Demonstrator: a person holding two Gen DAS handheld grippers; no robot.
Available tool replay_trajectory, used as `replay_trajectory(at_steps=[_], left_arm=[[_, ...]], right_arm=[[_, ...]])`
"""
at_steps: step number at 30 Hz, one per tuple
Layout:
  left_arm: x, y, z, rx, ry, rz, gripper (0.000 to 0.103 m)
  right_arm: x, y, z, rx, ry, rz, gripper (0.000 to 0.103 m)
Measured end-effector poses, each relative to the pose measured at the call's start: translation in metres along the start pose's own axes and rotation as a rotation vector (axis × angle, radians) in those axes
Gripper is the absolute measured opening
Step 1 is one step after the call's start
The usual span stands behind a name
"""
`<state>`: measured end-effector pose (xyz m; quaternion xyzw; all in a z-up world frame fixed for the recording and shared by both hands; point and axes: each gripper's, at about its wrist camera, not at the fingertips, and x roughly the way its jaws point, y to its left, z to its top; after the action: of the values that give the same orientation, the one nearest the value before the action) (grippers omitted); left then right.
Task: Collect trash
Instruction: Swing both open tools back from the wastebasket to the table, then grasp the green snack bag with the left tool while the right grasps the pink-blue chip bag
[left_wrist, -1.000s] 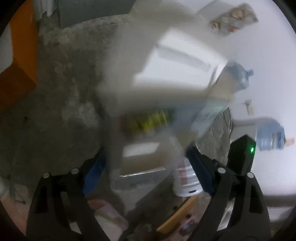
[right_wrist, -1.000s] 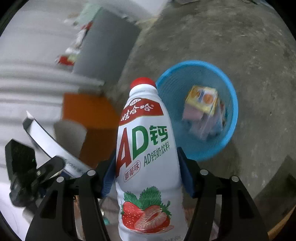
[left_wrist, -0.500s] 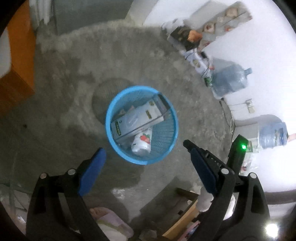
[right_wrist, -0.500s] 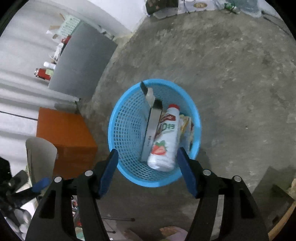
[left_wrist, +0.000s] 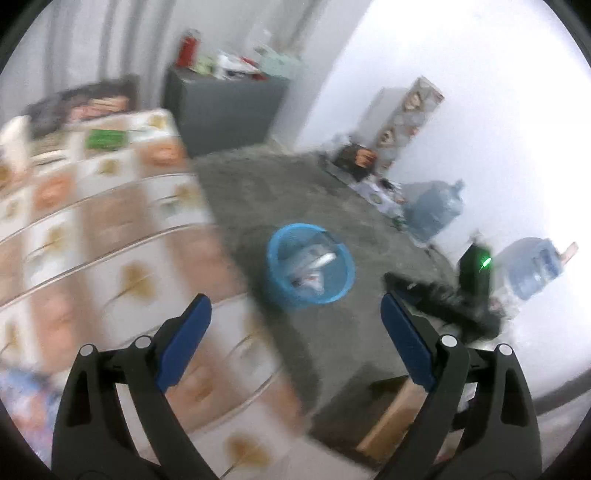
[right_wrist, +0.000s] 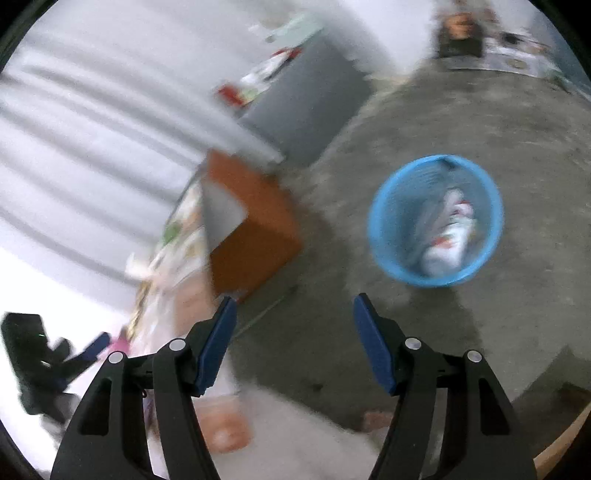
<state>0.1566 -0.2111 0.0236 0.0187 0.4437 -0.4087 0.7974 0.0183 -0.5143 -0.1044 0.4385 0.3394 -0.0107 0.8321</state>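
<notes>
Left wrist view: the left gripper (left_wrist: 293, 325) is seen with its fingers (left_wrist: 183, 341) spread wide and nothing between them. The blue basket (left_wrist: 277, 274) is located at frame centre, on the grey concrete floor (left_wrist: 258, 192); pale trash (left_wrist: 314, 267) is seen inside it, too blurred for single items to be told apart. A patterned surface (left_wrist: 96, 236) fills the left half of the frame, heavily smeared. A grey cabinet (left_wrist: 221, 110) stands at upper centre. Two water jugs (left_wrist: 432, 210) are noted at the right, along the white wall.

Right wrist view: the right gripper (right_wrist: 293, 328) is also recorded with fingers (right_wrist: 373, 347) apart and empty. The blue basket (right_wrist: 380, 236) lies at right of centre on the floor (right_wrist: 406, 122), well apart from the fingers; a white bottle (right_wrist: 448, 236) with red marks lies inside. An orange cabinet (right_wrist: 255, 221) is seen left of centre. The other gripper appears as a dark blur at lower left; its state cannot be read from this view.
</notes>
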Motion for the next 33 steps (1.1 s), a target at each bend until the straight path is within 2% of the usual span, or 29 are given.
replay_trajectory(at_steps=[3,5,11,15,19,21,24,27,30,33], left_arm=[[-0.055,0.028,-0.036,-0.019,-0.072,0.108,0.089],[-0.087,0.045,-0.057,-0.062,-0.116,0.150,0.089],[-0.187,0.114,-0.130,-0.302,-0.311,0.291,0.089],[-0.231,0.174,-0.178,-0.540,-0.406,0.384,0.089],[-0.253,0.228,-0.217,-0.753,-0.475,0.435,0.084],[-0.256,0.257,-0.228,-0.826,-0.492,0.458,0.083],[-0.254,0.295,-0.238,-0.910,-0.494,0.482,0.074],[-0.251,0.330,-0.241,-0.972,-0.491,0.511,0.068],[-0.247,0.349,-0.241,-1.007,-0.476,0.536,0.061],[-0.238,0.356,-0.231,-0.984,-0.445,0.561,0.055]], right_arm=[[0.010,0.047,-0.015,-0.093,0.054,0.054,0.064],[0.021,0.080,-0.028,-0.142,0.101,0.111,0.064],[0.072,0.183,-0.061,-0.345,0.266,0.205,0.064],[0.111,0.249,-0.085,-0.495,0.380,0.236,0.064],[0.157,0.308,-0.119,-0.677,0.488,0.225,0.064],[0.175,0.324,-0.131,-0.754,0.507,0.187,0.064],[0.210,0.344,-0.152,-0.877,0.539,0.109,0.064],[0.236,0.356,-0.164,-0.959,0.556,0.045,0.064],[0.253,0.364,-0.180,-1.048,0.561,-0.013,0.064],[0.266,0.365,-0.191,-1.098,0.585,-0.045,0.064]])
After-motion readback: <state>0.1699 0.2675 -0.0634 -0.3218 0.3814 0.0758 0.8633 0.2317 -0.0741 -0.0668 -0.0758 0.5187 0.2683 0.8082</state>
